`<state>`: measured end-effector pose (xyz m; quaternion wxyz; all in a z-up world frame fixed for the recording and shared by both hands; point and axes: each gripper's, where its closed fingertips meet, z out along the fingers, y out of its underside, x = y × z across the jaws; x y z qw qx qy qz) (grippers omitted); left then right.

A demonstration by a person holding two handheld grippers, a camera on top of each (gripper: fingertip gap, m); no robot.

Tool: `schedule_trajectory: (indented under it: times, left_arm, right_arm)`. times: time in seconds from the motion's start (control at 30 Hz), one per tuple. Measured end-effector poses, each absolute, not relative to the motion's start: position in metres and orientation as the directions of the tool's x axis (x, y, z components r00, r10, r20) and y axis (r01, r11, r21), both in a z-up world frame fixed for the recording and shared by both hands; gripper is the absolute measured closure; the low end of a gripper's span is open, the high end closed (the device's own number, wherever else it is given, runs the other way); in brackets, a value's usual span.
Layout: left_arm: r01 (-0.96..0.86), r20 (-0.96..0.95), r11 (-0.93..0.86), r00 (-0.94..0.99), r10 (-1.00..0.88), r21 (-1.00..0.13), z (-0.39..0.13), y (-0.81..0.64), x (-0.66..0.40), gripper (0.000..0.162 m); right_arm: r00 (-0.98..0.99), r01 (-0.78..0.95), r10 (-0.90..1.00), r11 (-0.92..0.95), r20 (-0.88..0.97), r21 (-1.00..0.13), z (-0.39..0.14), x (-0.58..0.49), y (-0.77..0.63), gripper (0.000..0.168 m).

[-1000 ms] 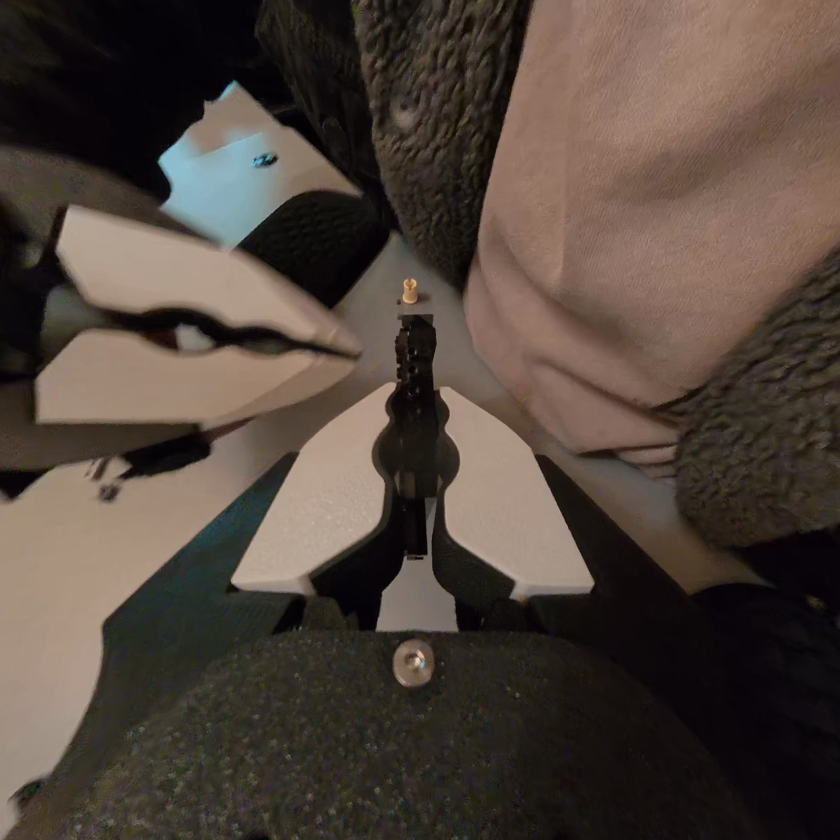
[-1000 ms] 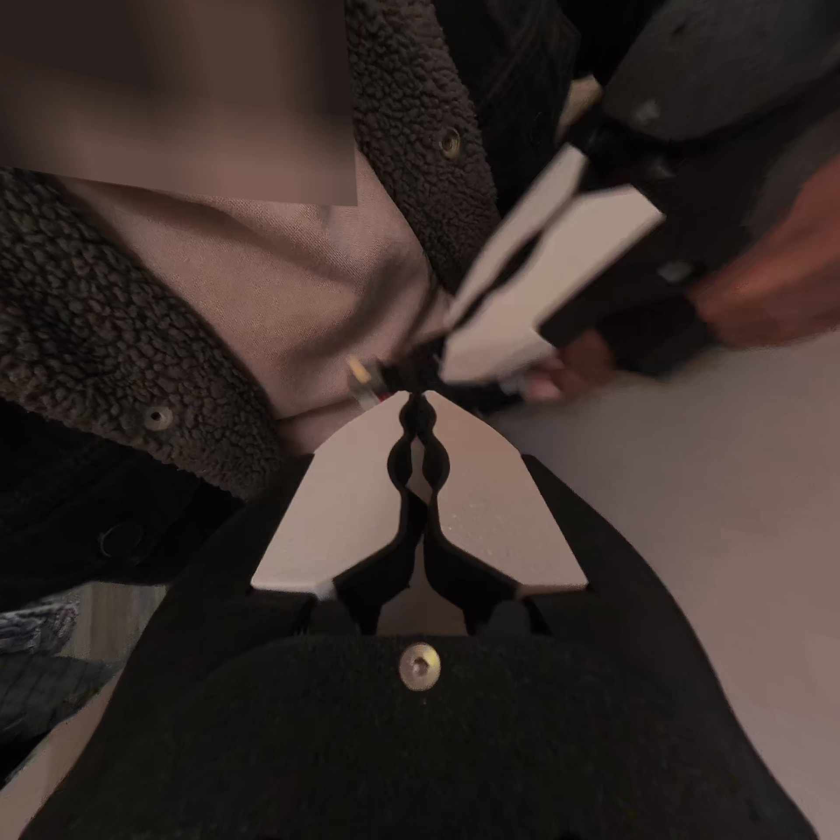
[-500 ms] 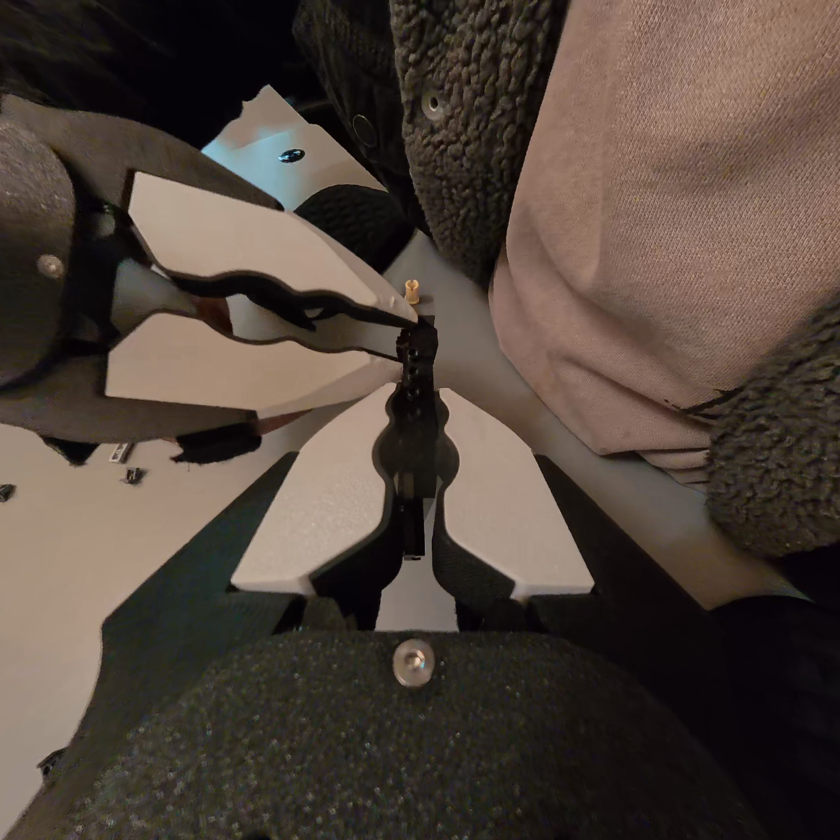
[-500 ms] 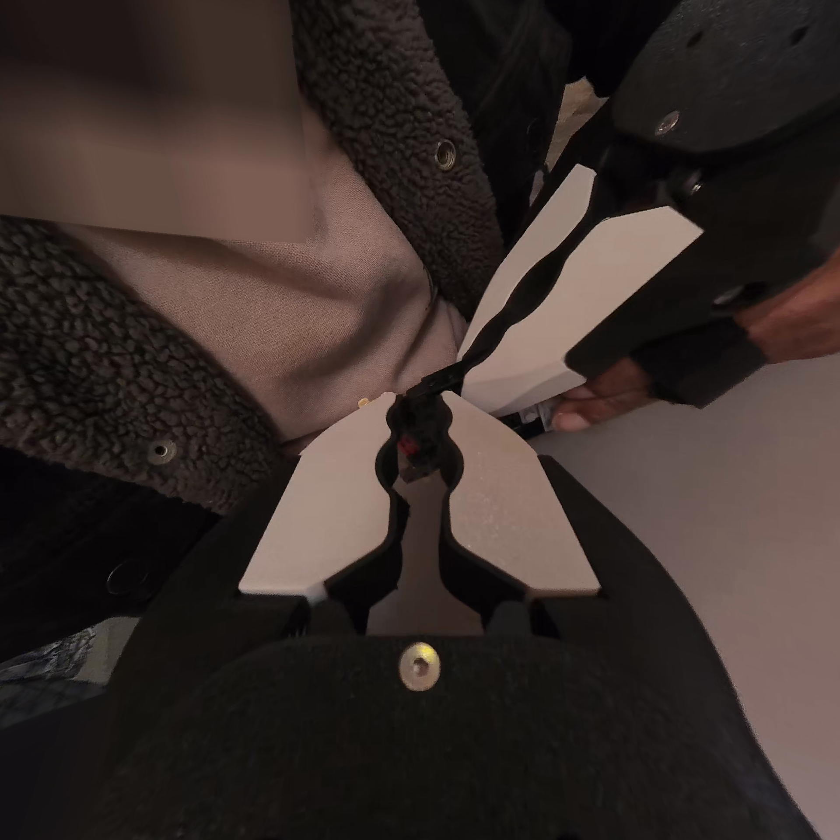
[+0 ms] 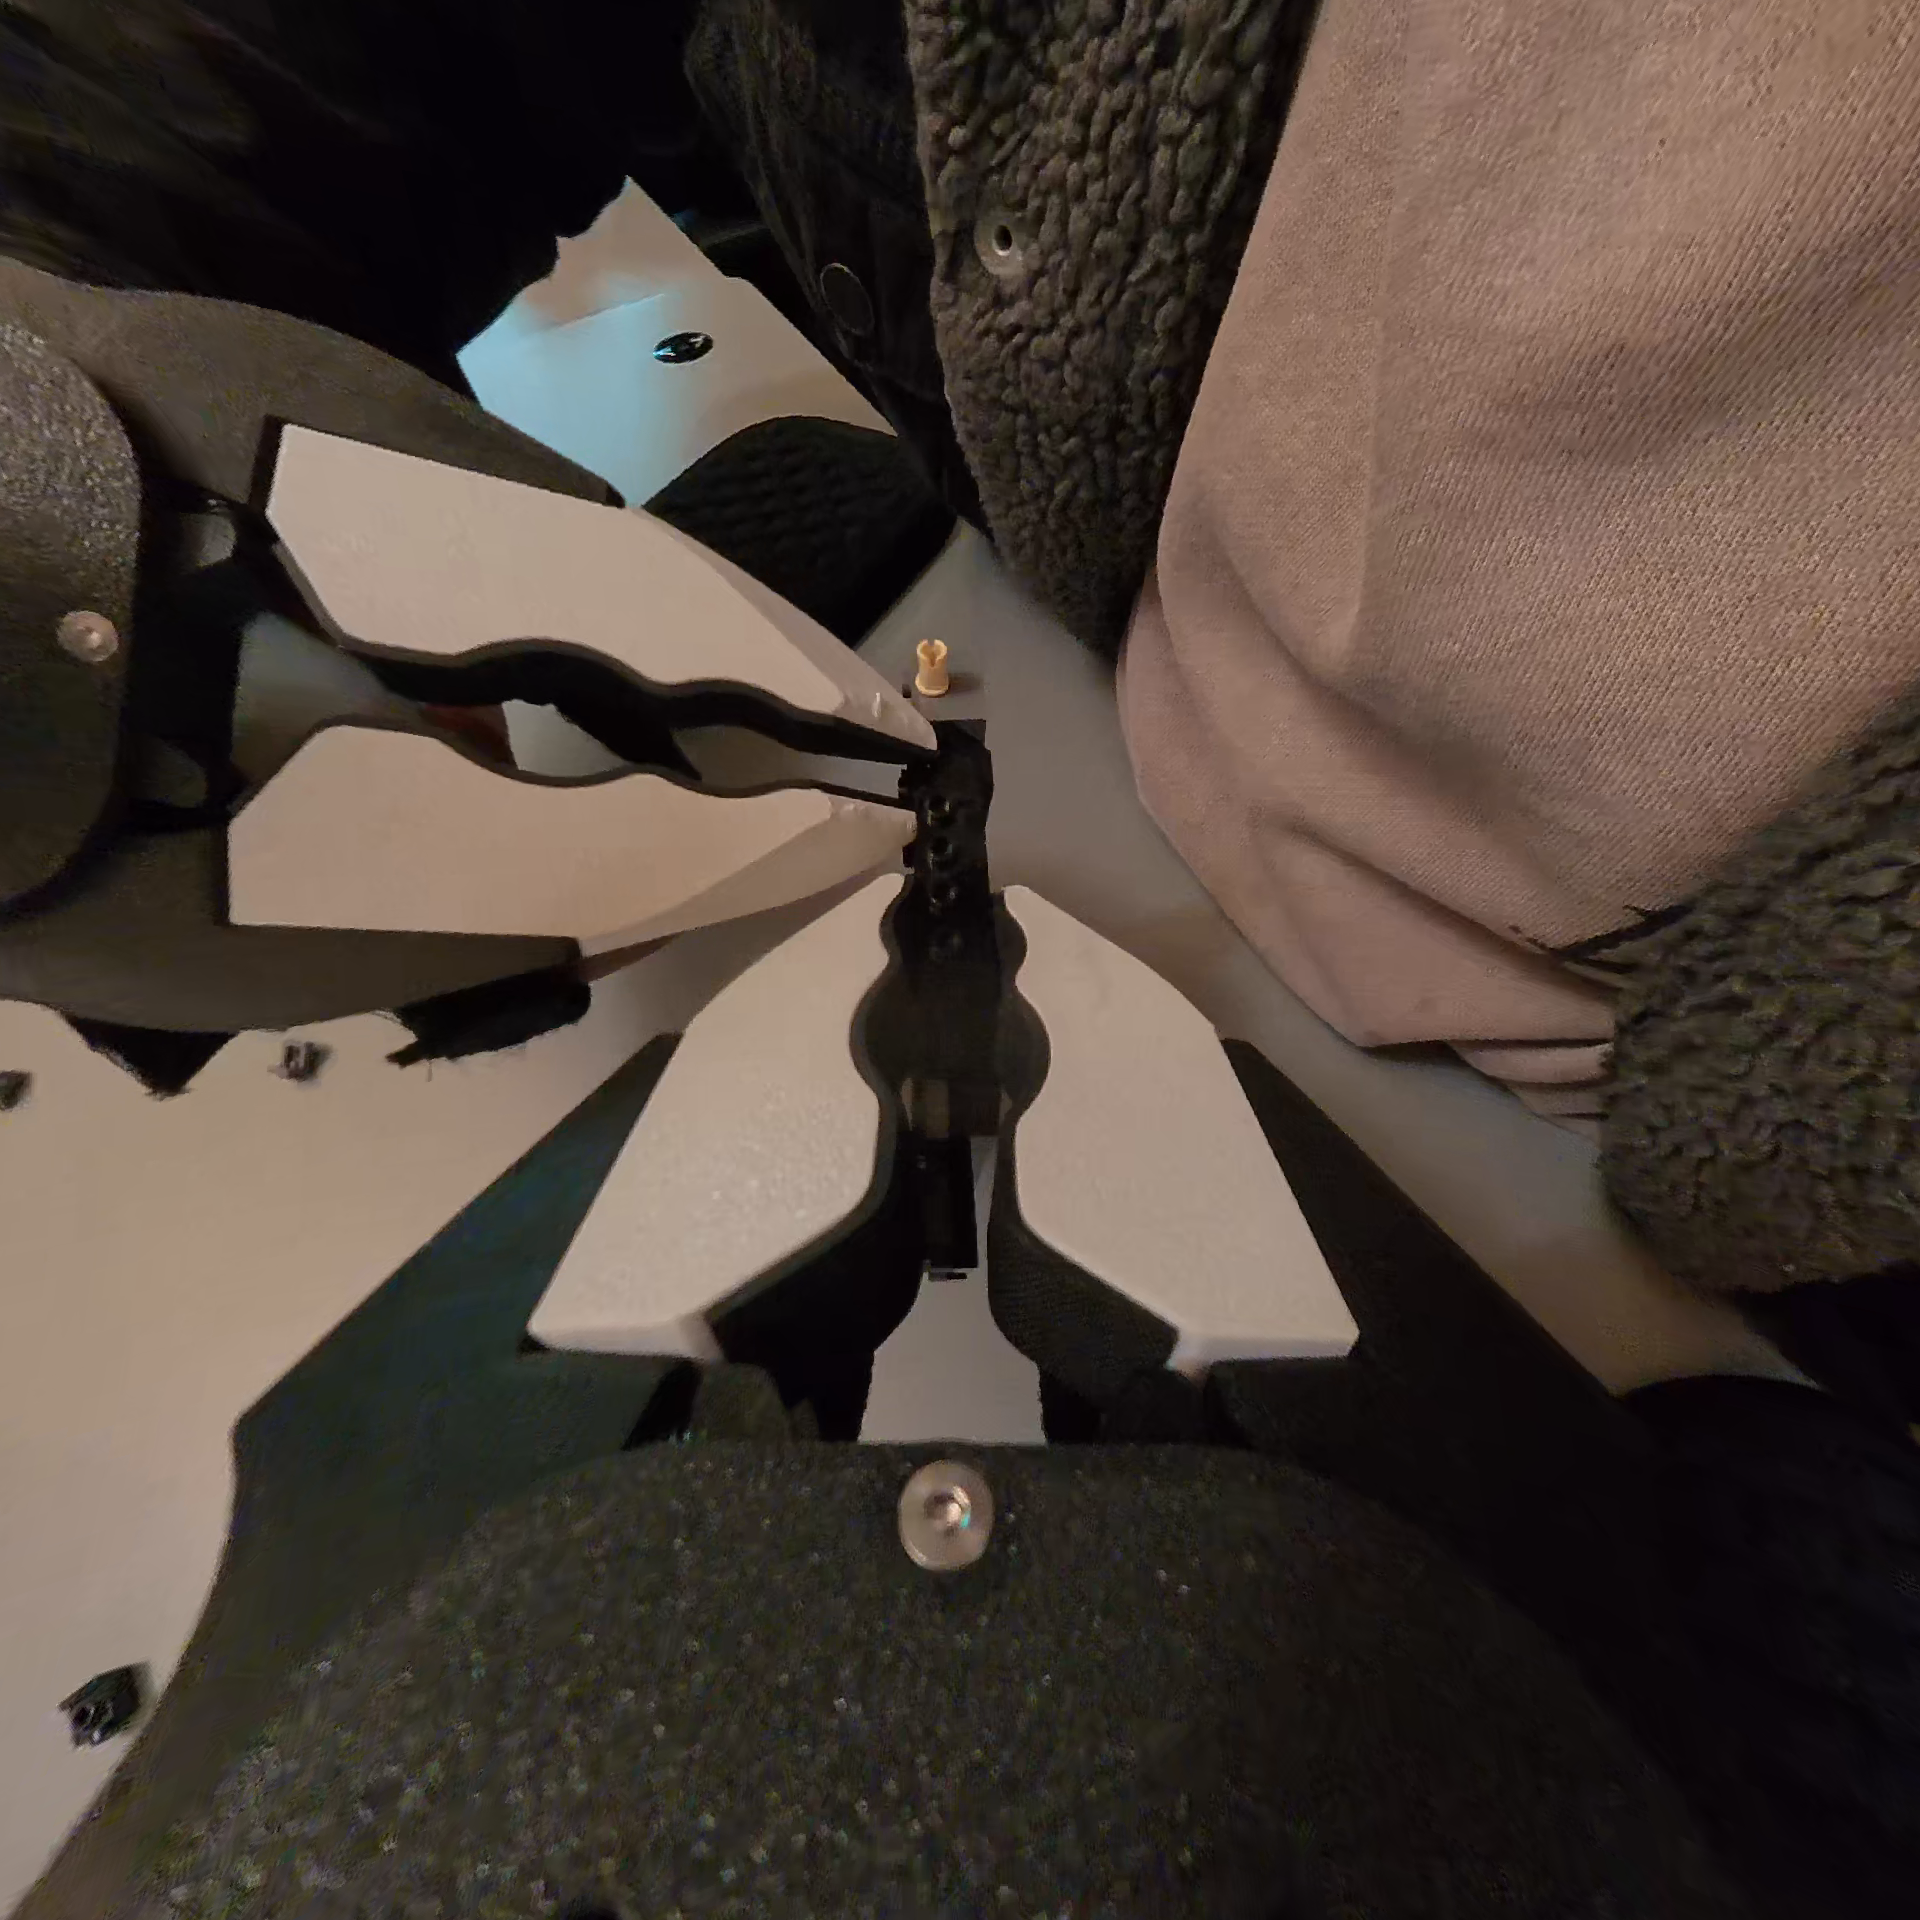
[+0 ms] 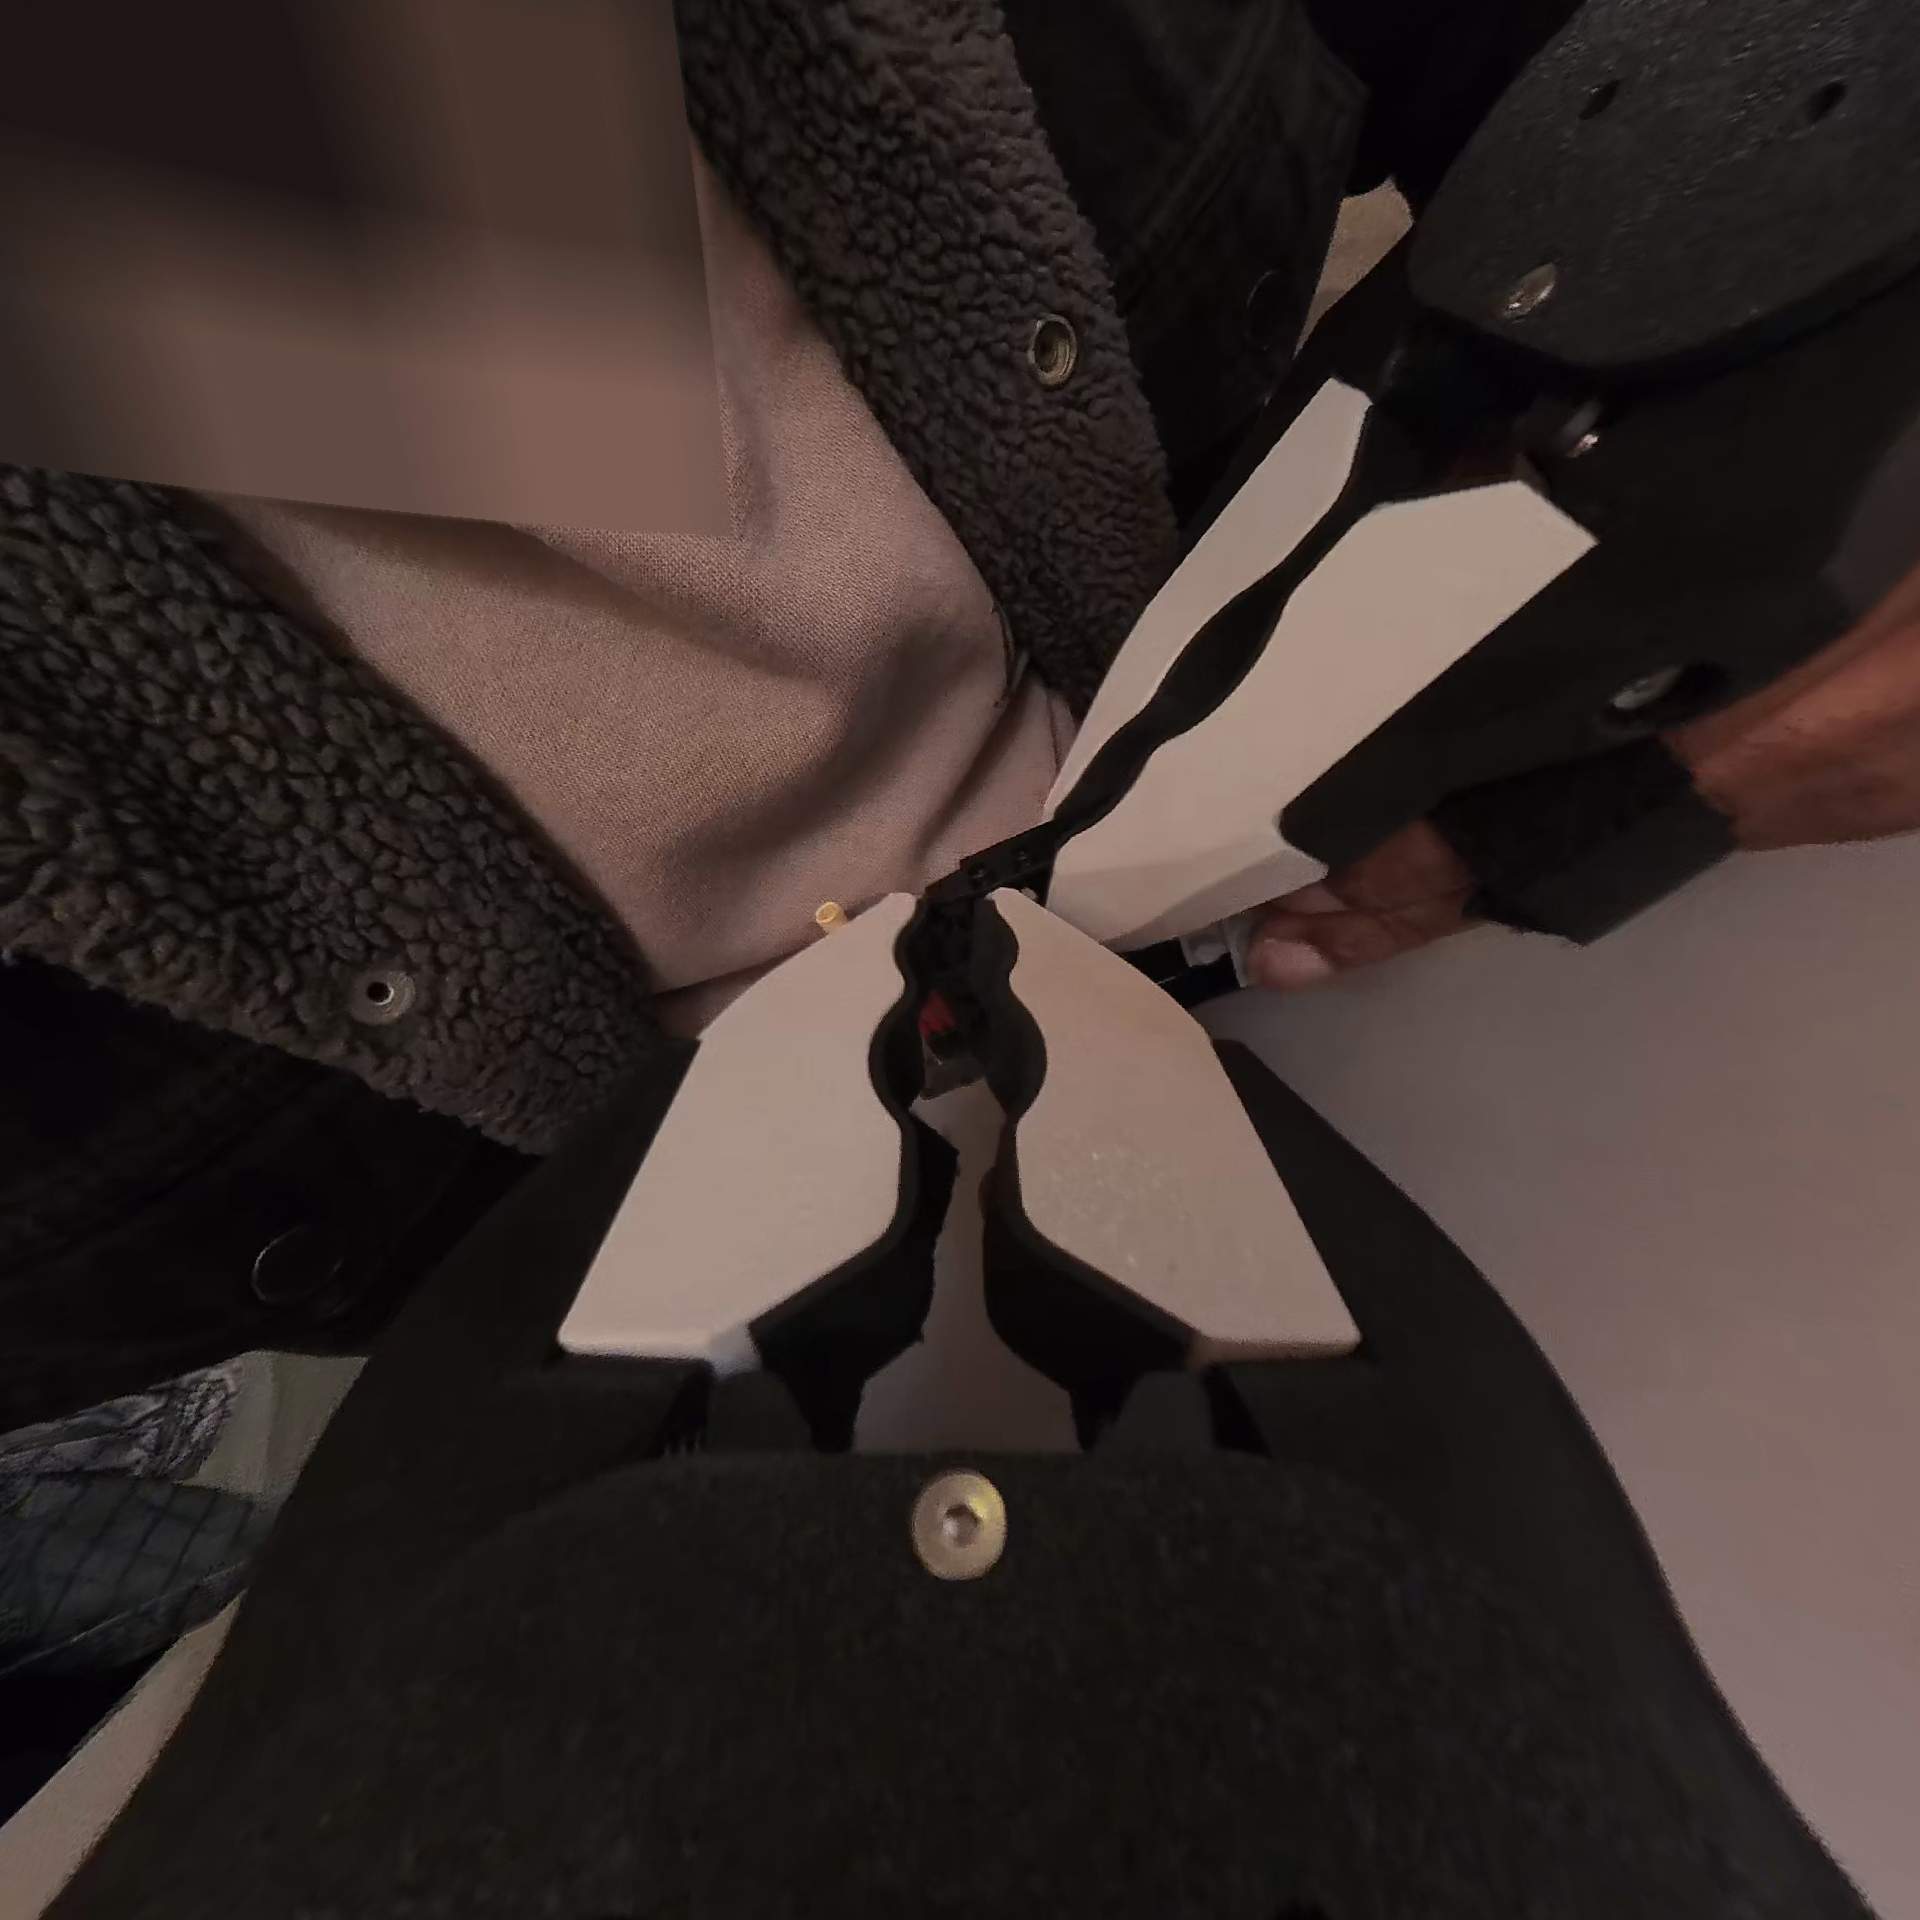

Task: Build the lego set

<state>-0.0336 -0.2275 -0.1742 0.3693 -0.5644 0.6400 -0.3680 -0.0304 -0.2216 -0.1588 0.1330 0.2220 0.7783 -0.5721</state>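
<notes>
My left gripper (image 5: pixel 954 888) is shut on a black Lego beam (image 5: pixel 948 821) with a row of holes; the beam sticks out past its fingertips. My right gripper (image 5: pixel 920 774) comes in from the left and its tips meet the beam's far end. In the right wrist view my right gripper (image 6: pixel 958 902) is shut on a small black and red piece (image 6: pixel 940 1013), pressed against the beam tip (image 6: pixel 1003 862) held by the left gripper (image 6: pixel 1049 831). A tan peg (image 5: pixel 930 670) stands on the table just beyond; it also shows in the right wrist view (image 6: pixel 828 916).
The person's fleece jacket (image 5: pixel 1091 312) and beige shirt (image 5: pixel 1507 520) are close behind the work. A hand (image 6: pixel 1351 914) holds the left gripper. Small black pieces (image 5: pixel 298 1060) (image 5: pixel 104 1714) lie on the white table (image 5: pixel 260 1247). Only a small space, under 4 cm, lies between the two pairs of fingers.
The right gripper moved in to the beam's far end until its tips touch it. Its jaws now sit a little wider, around the small piece. The left gripper kept holding the beam.
</notes>
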Motion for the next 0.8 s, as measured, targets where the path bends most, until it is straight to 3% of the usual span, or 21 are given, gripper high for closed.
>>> schedule_trajectory:
  times: [0.23,0.37,0.47,0.63,0.8]
  left_arm:
    - [-0.467,-0.054,0.135,-0.184,-0.981,-0.874,-0.177,-0.246,-0.029,0.151]
    - [-0.486,-0.122,0.155,-0.099,-0.988,-0.86,-0.177,-0.229,-0.042,0.151]
    - [-0.495,-0.222,0.22,-0.055,-0.973,-0.841,-0.174,-0.22,-0.042,0.151]
    - [-0.551,-0.435,0.347,0.032,-0.9,-0.759,-0.175,-0.207,-0.045,0.151]
    - [-0.563,-0.536,0.4,0.092,-0.839,-0.723,-0.173,-0.201,-0.045,0.151]
  right_arm:
    - [-0.843,0.529,0.241,0.213,-0.481,-0.821,-0.164,-0.031,-0.198,0.162]
    - [-0.839,0.519,0.296,0.187,-0.456,-0.834,-0.158,-0.031,-0.187,0.162]
    - [-0.826,0.507,0.417,0.255,-0.379,-0.823,-0.164,-0.037,-0.168,0.161]
    - [-0.751,0.561,0.635,0.471,-0.18,-0.681,-0.215,-0.036,-0.131,0.161]
    - [-0.663,0.598,0.723,0.354,-0.196,-0.719,-0.223,-0.036,-0.123,0.15]
